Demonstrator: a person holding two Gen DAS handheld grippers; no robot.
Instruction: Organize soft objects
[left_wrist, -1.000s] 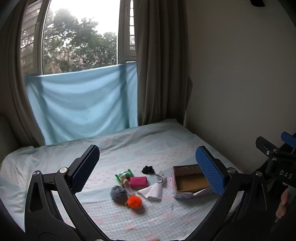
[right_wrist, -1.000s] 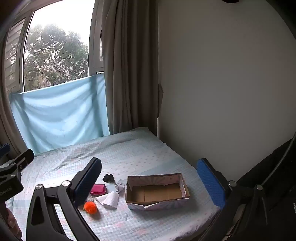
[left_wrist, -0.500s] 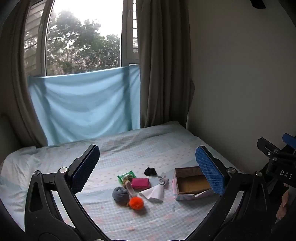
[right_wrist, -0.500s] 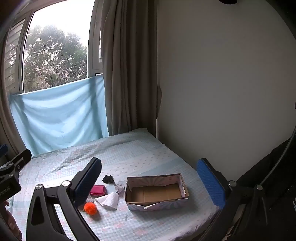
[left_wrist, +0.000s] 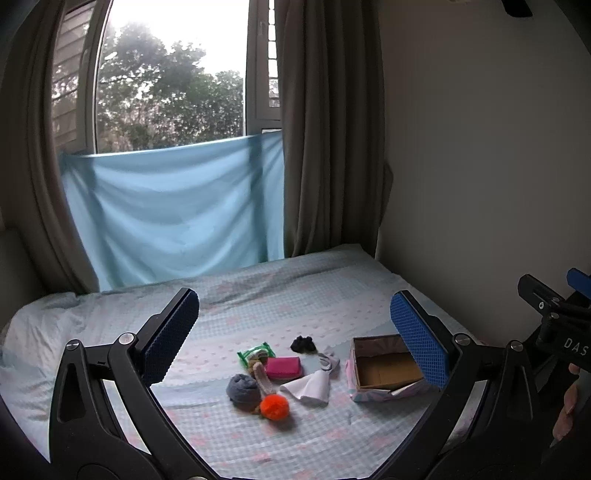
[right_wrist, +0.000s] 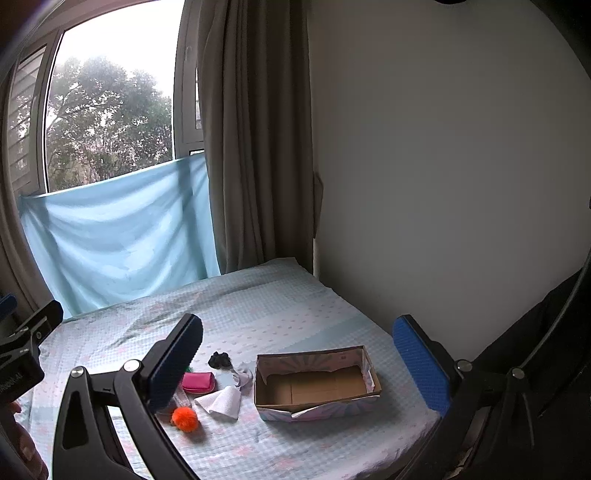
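**Nothing gathered yet, and your view has only drifted**

Over the last second your left camera has tilted up a little, so the pile sits lower in frame; the things themselves have not shifted. That leaves the task at its start: the box (right_wrist: 317, 384) is bare inside.

Your left gripper (left_wrist: 295, 339) and right gripper (right_wrist: 297, 362) both hang above the bed (left_wrist: 258, 295) with fingers spread wide, holding nothing.

The soft things lie clustered just left of the box: a fuzzy orange pompom (left_wrist: 274, 406), a rolled grey sock (left_wrist: 243, 387), a flat pink pouch (left_wrist: 283, 367), a folded white cloth (left_wrist: 309, 387), a small black bundle (left_wrist: 303, 345) and a glossy green packet (left_wrist: 255, 353). The box is open cardboard with patterned paper sides and one flap sagging at the front.
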